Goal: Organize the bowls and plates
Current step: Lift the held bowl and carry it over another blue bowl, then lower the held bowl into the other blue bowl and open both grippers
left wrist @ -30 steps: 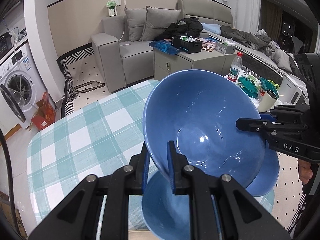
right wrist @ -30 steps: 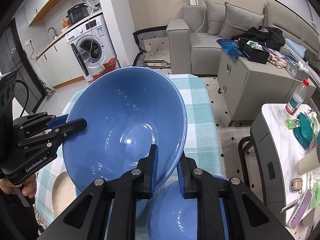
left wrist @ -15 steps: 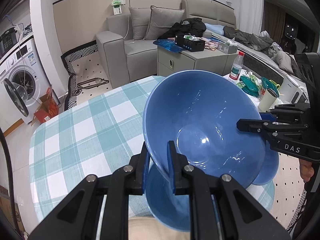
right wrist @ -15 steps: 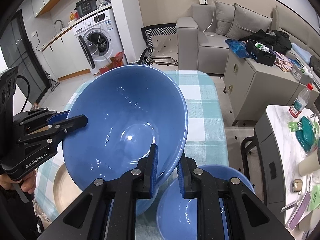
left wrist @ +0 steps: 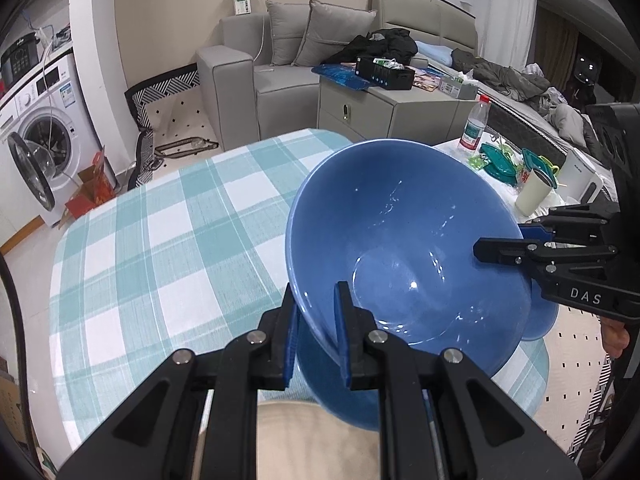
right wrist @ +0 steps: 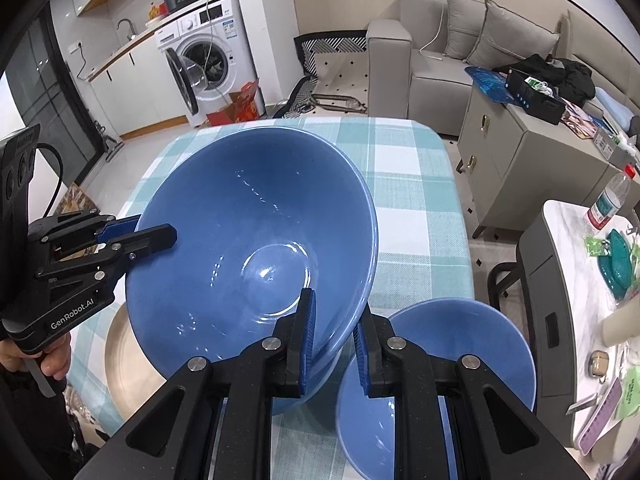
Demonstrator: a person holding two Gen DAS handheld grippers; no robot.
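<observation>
A large blue bowl (left wrist: 404, 248) is held between both grippers above the checked table (left wrist: 160, 240); it also shows in the right wrist view (right wrist: 248, 240). My left gripper (left wrist: 317, 312) is shut on its near rim. My right gripper (right wrist: 334, 320) is shut on the opposite rim and shows at the right of the left wrist view (left wrist: 520, 246). Another blue bowl (left wrist: 320, 368) lies under the held one. A further blue bowl (right wrist: 452, 356) sits on the table to the right. A beige plate (right wrist: 128, 364) lies at the left; it also shows in the left wrist view (left wrist: 312, 440).
A grey sofa (left wrist: 256, 64) and a grey cabinet (left wrist: 384, 108) stand beyond the table. A side table (right wrist: 592, 280) at the right holds a bottle (right wrist: 608, 200), teal containers and a cup. A washing machine (right wrist: 208, 64) stands open at the back left.
The held bowl has come down towards the table with both grippers still on its rim. More of the bowl on the right and of the beige plate shows now.
</observation>
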